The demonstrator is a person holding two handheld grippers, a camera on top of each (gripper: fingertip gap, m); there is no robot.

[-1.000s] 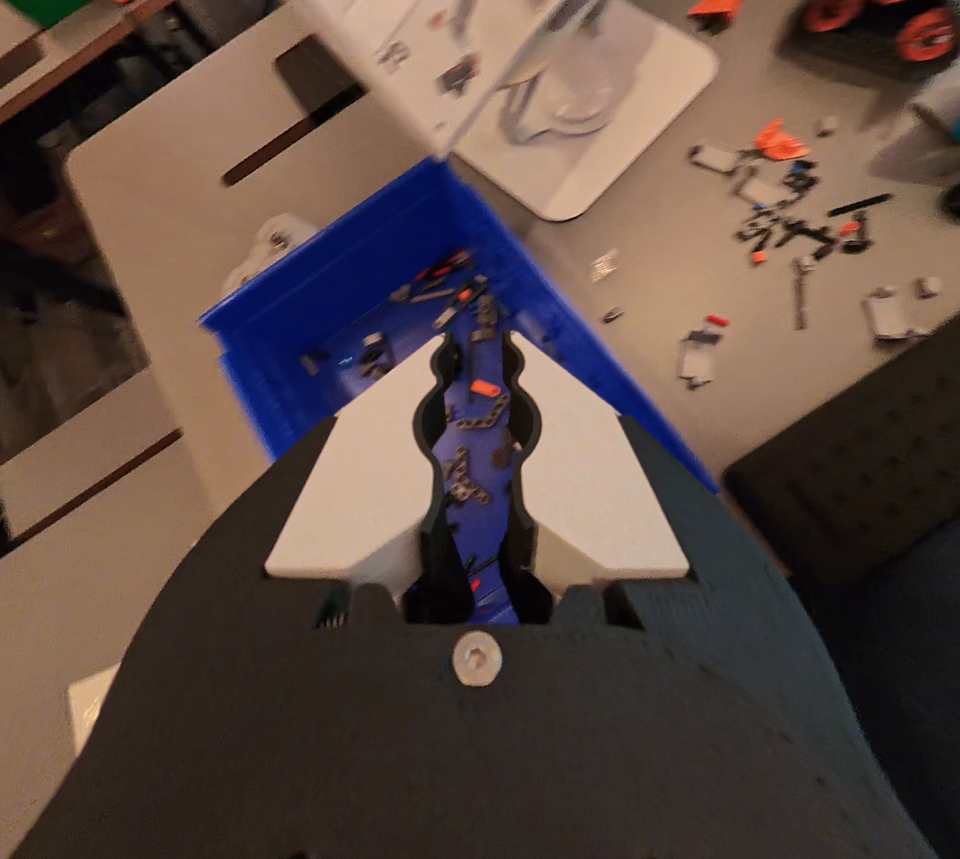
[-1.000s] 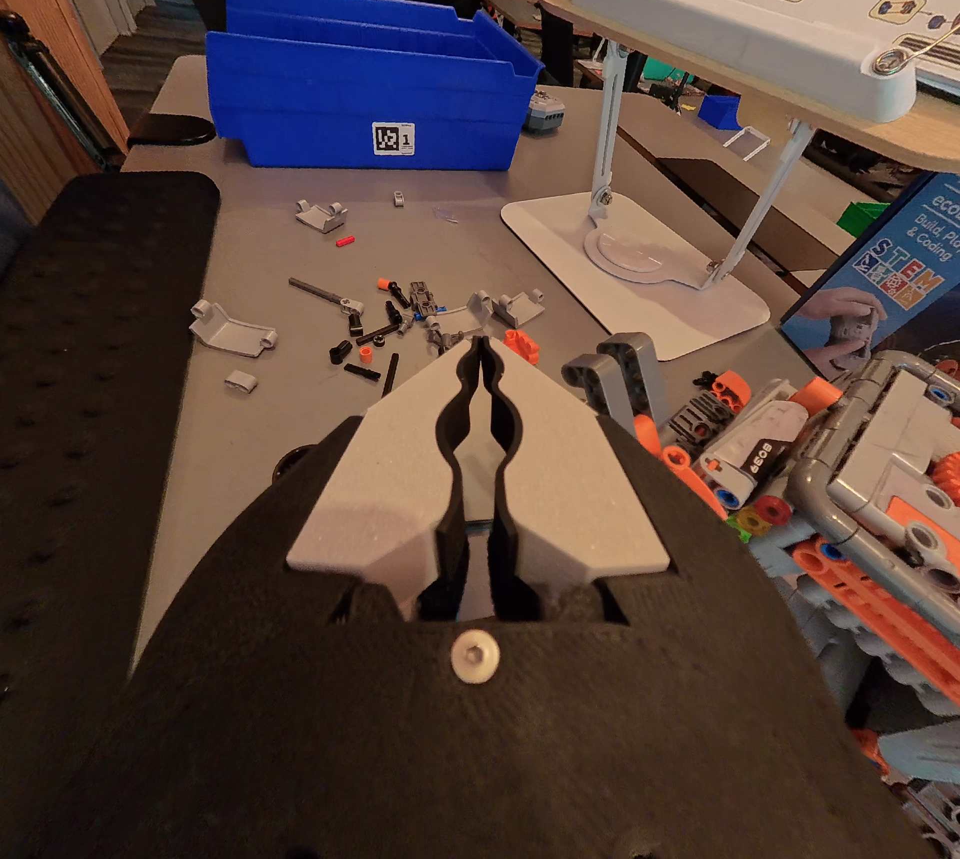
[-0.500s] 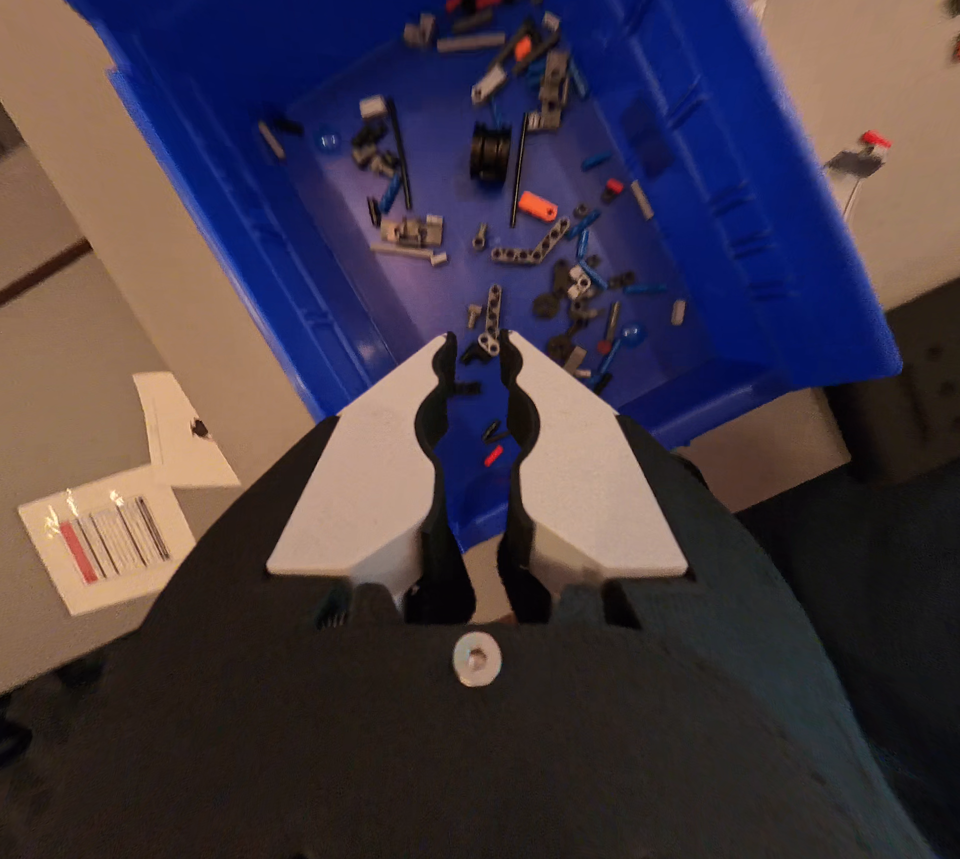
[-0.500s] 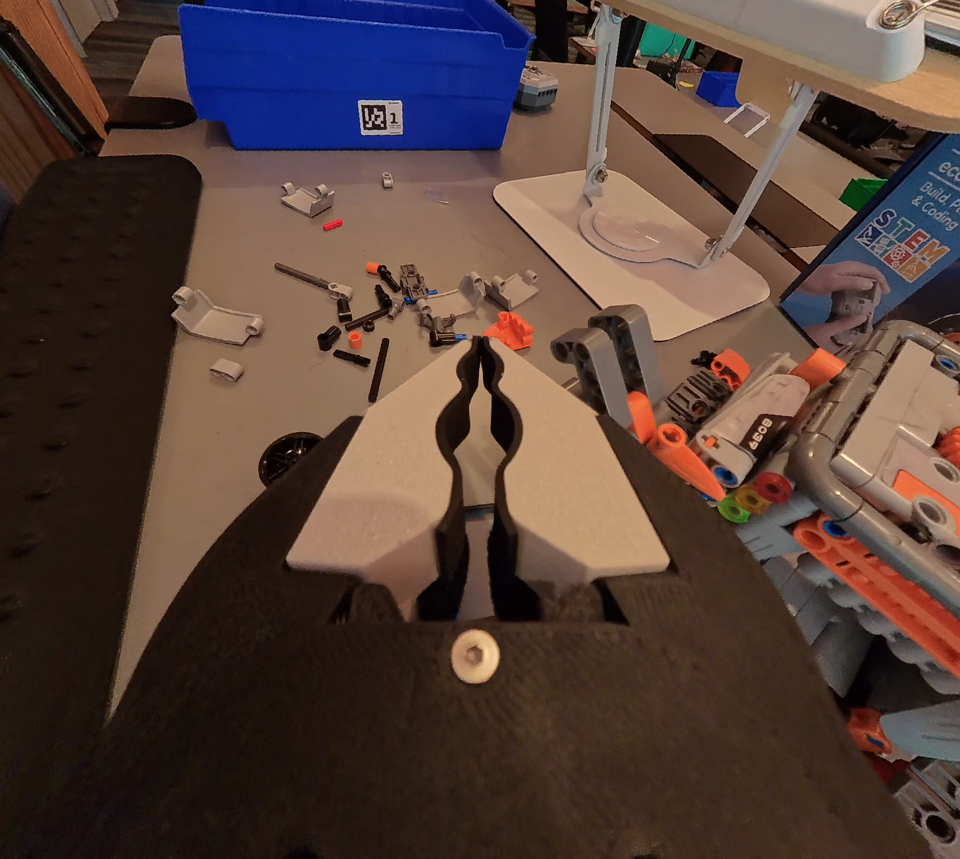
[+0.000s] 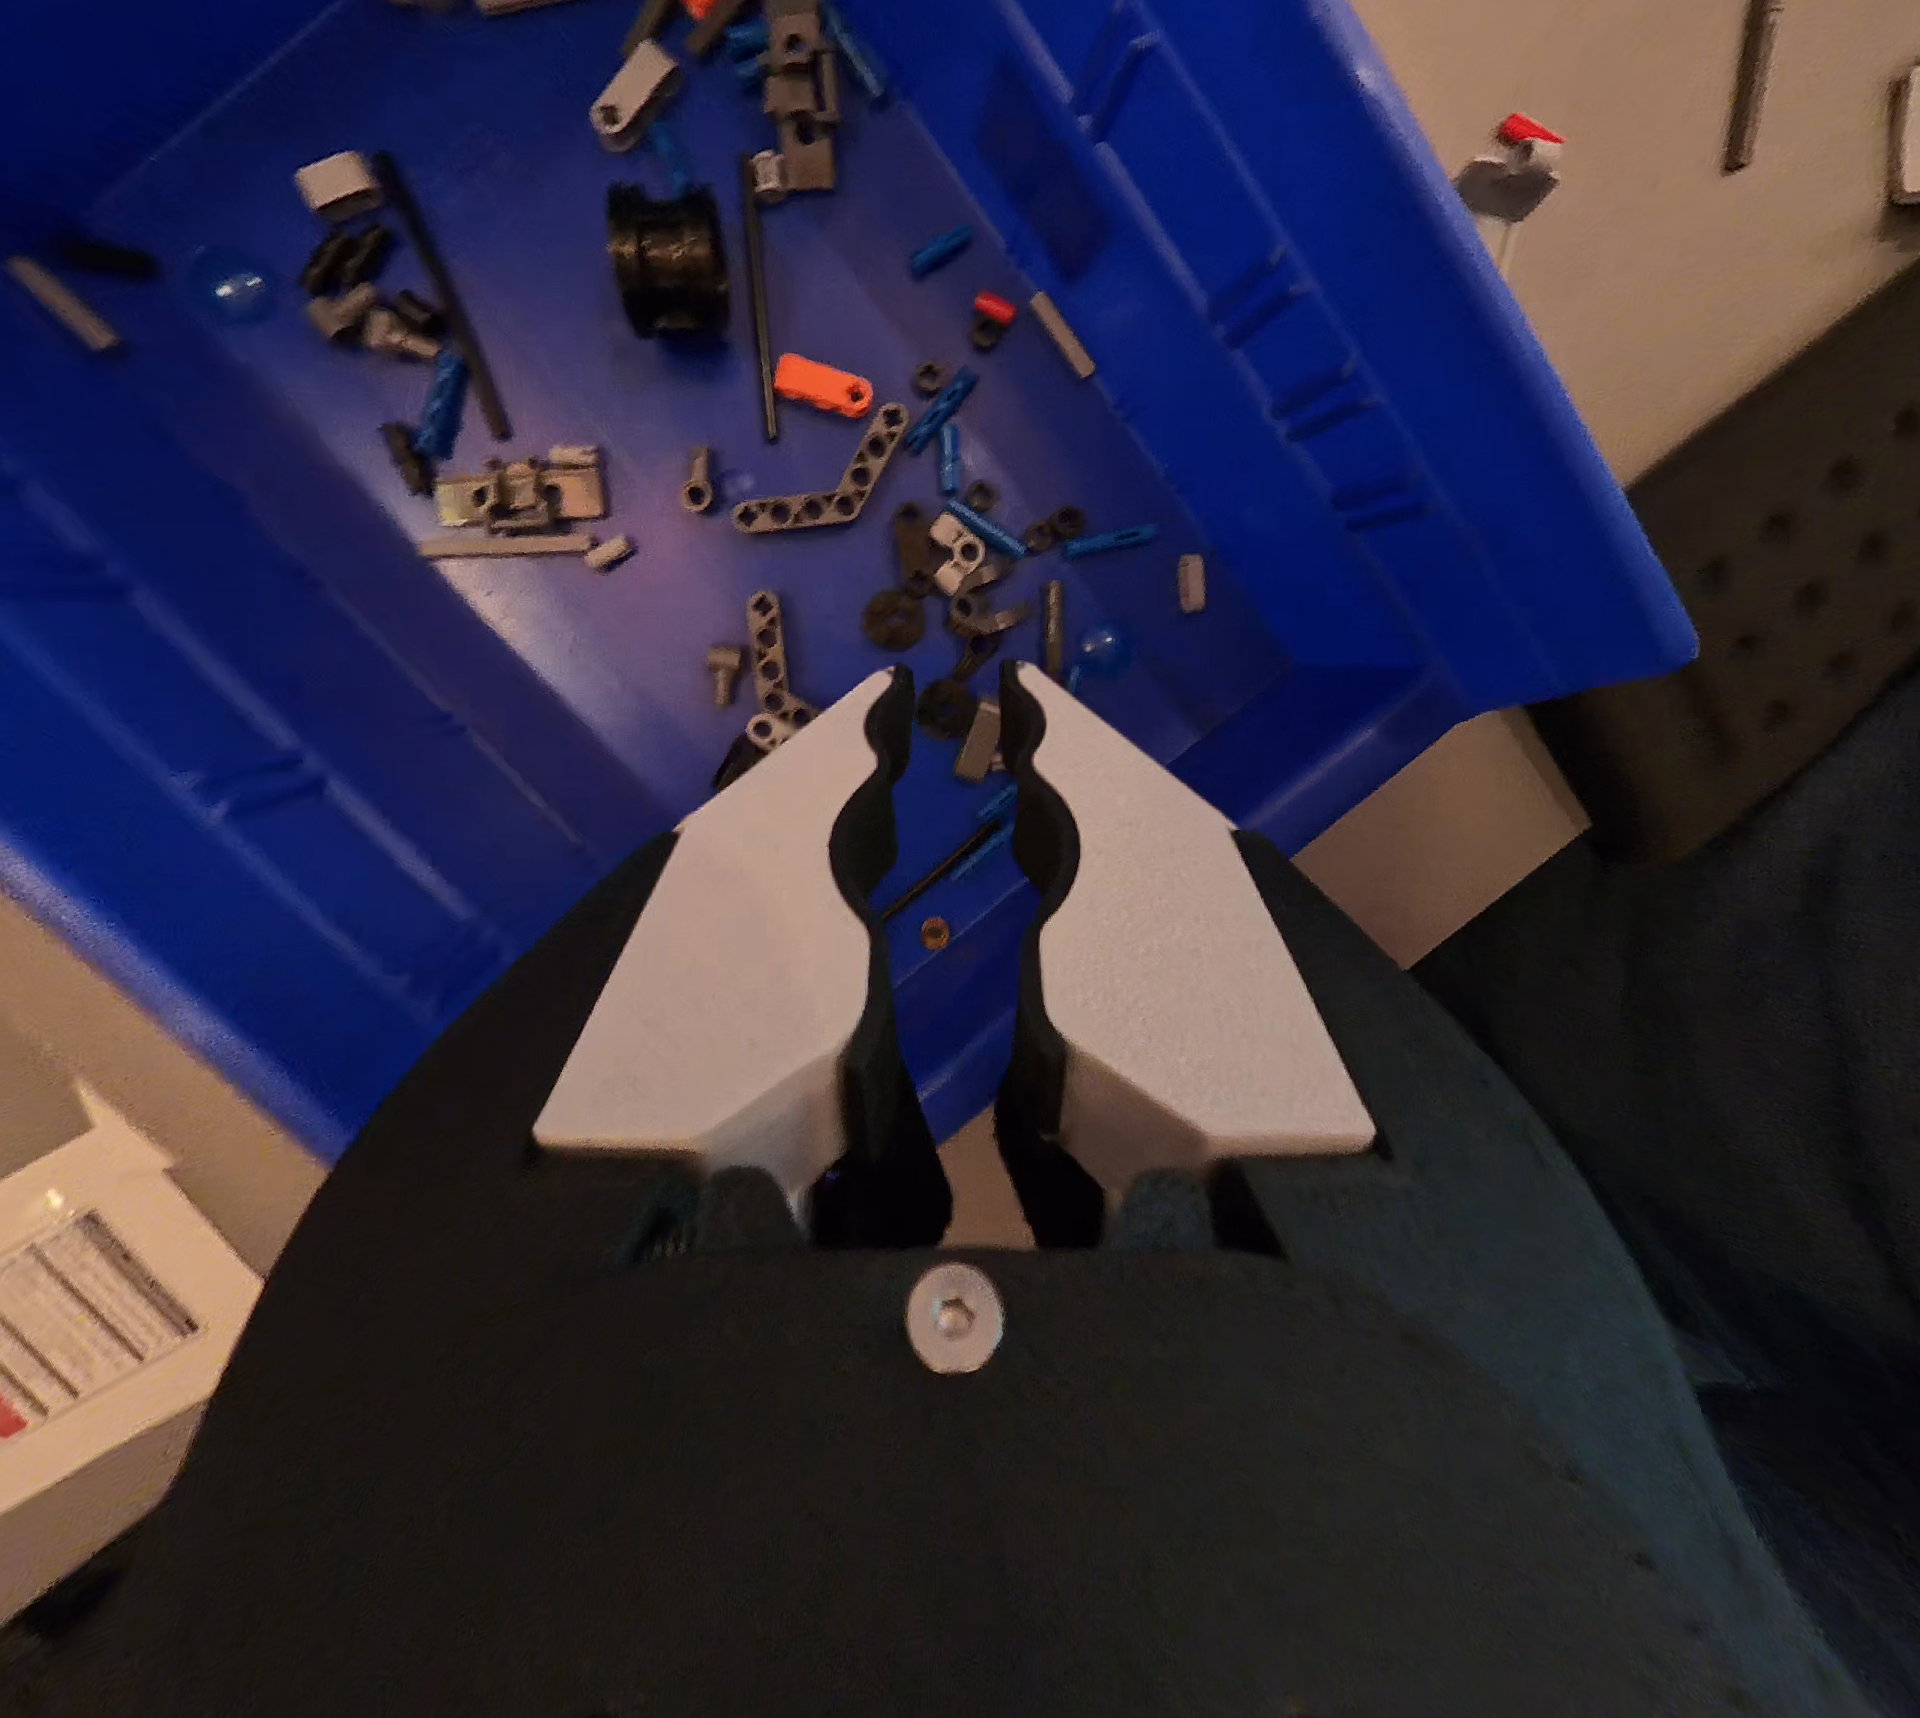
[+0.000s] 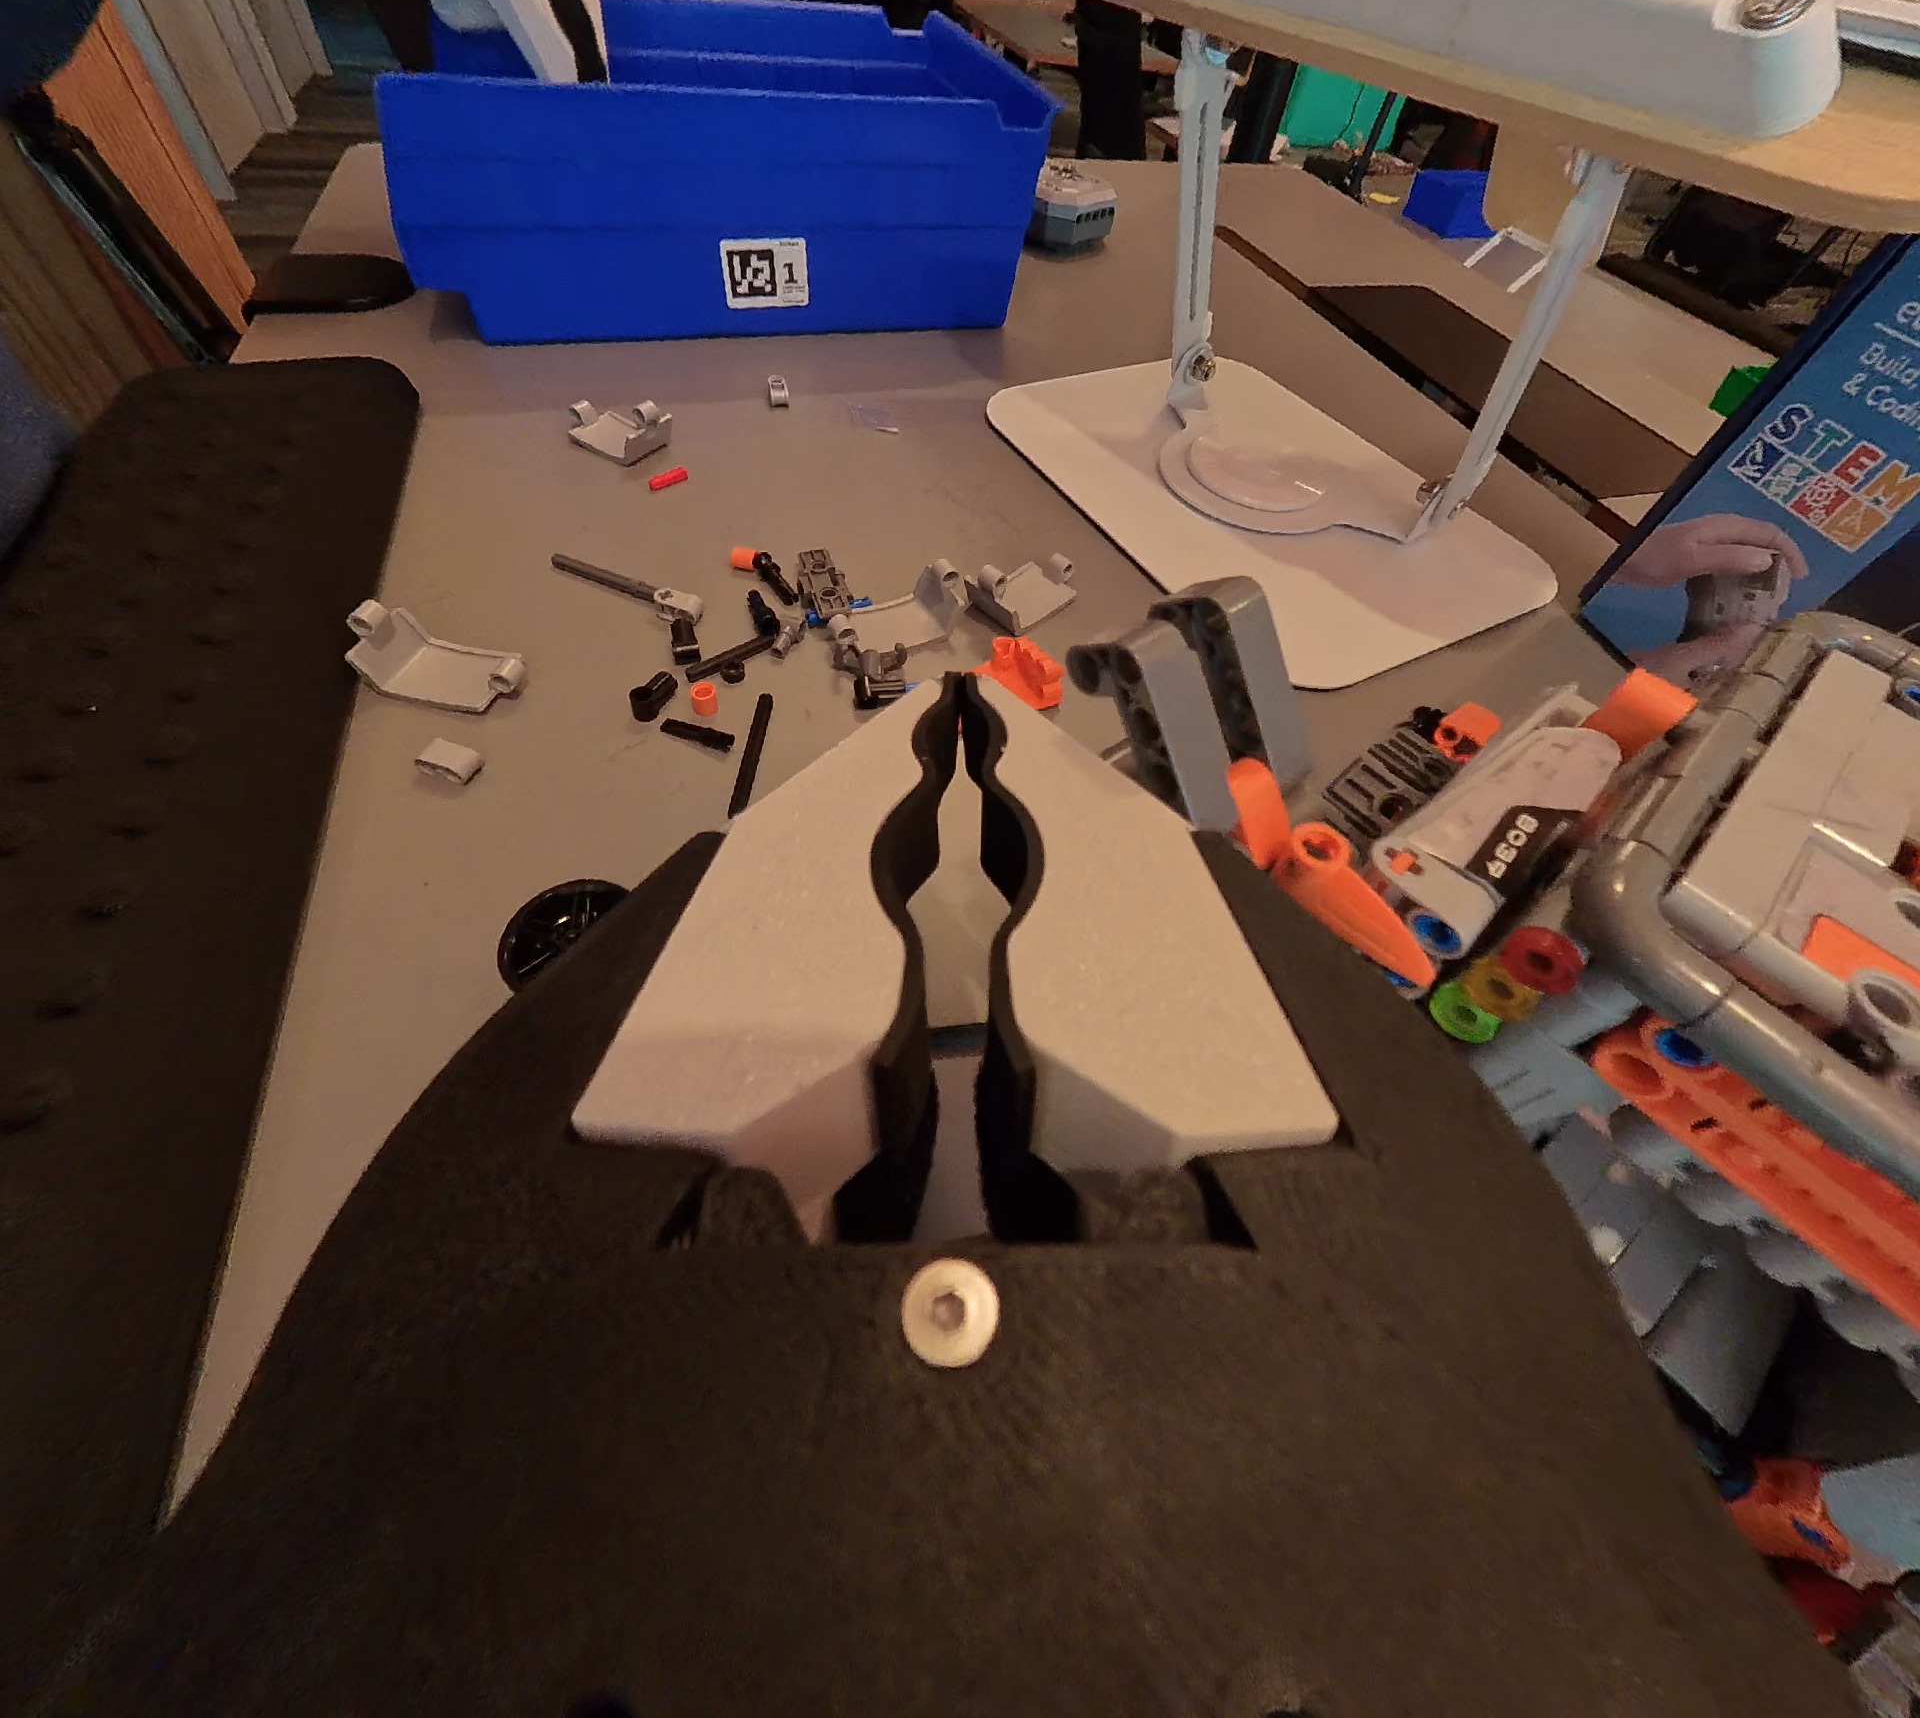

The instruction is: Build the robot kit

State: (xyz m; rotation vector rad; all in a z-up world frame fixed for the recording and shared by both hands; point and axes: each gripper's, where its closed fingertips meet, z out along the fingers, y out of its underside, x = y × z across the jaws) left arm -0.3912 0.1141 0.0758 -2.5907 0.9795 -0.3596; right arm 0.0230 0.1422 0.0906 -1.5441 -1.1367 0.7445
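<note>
The left hand-held gripper point(image 5: 951, 681) hung over the near end of the blue bin point(image 5: 1351, 318), its jaws a little apart and gripping nothing; a small grey piece point(image 5: 977, 738) and a black round piece point(image 5: 940, 702) lay on the bin floor right between its tips, though whether the tips touched them could not be told. Further in lay an angled grey beam point(image 5: 831, 489), an orange piece point(image 5: 821, 385) and a black wheel point(image 5: 665, 260); the far end was blurred. The right hand-held gripper point(image 6: 958, 681) was above the table point(image 6: 520, 837), jaws all but closed and empty, its body hiding most of another wheel point(image 6: 556, 925). Just beyond its tips sat an orange part point(image 6: 1023, 669) among scattered pins, with a partly built model point(image 6: 1714, 941), cut off at the frame edge, to its right
</note>
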